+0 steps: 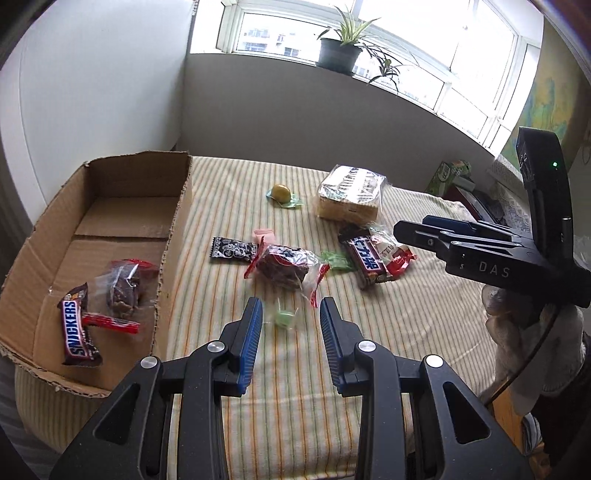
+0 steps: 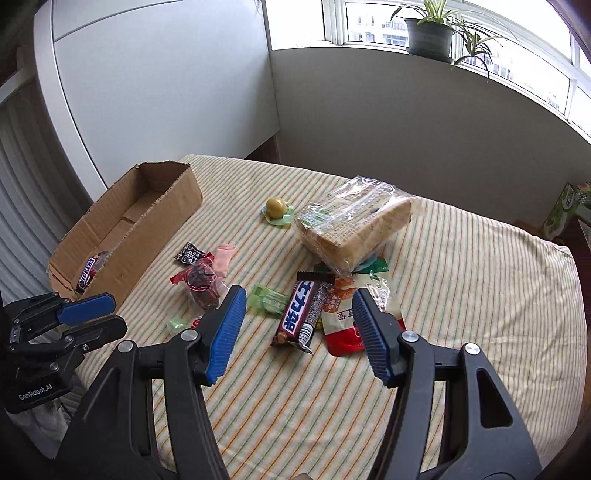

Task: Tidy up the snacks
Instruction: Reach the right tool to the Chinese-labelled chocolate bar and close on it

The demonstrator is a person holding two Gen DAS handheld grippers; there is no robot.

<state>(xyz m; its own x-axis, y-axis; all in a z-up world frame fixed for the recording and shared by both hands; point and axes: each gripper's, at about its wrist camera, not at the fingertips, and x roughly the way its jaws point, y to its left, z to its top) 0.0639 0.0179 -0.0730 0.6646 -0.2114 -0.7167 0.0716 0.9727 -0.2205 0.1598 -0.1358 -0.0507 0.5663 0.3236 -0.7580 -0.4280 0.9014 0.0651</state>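
A cardboard box (image 1: 177, 221) stands at the table's left and holds a Snickers bar (image 1: 75, 326) and a clear-wrapped dark cake (image 1: 123, 291); the box also shows in the right wrist view (image 2: 155, 221). My left gripper (image 1: 291, 317) is open and empty just above a small green candy (image 1: 284, 318). A red-ended cake packet (image 1: 284, 264) lies beyond it. My right gripper (image 2: 299, 317) is open and empty over a brown Chinese-label chocolate bar (image 2: 299, 314) and a red-white packet (image 2: 341, 325). A bread bag (image 2: 351, 225) lies behind.
A striped cloth (image 2: 461, 277) covers the table. A round yellow sweet on green wrapper (image 2: 277, 208), a black packet (image 2: 190, 254), a pink packet (image 2: 225, 254) and a green candy (image 2: 267, 300) lie mid-table. A potted plant (image 2: 430, 33) stands on the windowsill.
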